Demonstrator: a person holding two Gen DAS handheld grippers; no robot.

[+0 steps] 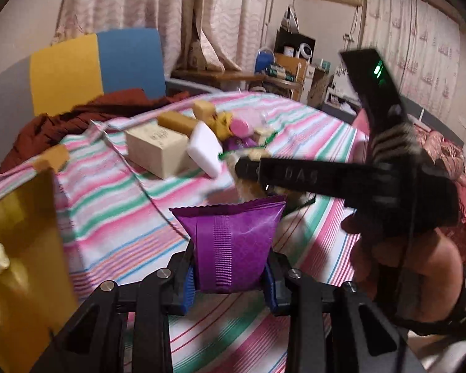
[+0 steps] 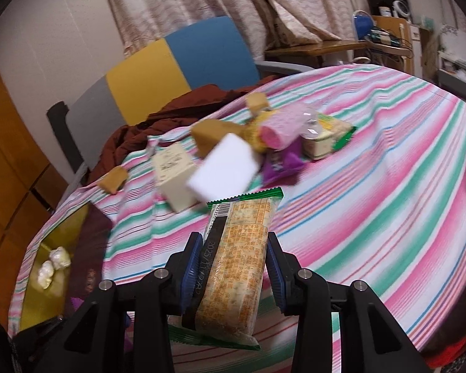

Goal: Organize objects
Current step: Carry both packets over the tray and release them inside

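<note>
A: Look left first. What sits there?

B: An open box with a shiny yellow inside (image 2: 43, 248), at the bed's left edge. Two small pale lumps (image 2: 51, 264) lie in it.

A: What do the grippers hold?

B: The left gripper (image 1: 230, 276) pinches a purple crinkly snack packet (image 1: 230, 242). The right gripper (image 2: 233, 267) pinches a long cracker pack with green ends (image 2: 236, 264).

A: How to do it well?

B: I think both go in the box. Carry them high and steady, one at a time.

A: Is there room?

B: Yes, the striped bed sheet (image 2: 372, 186) is bare here. The messy pile of boxes and packets (image 2: 264, 143) sits farther back, well apart. Mind the box wall and the bed's edge.
</note>
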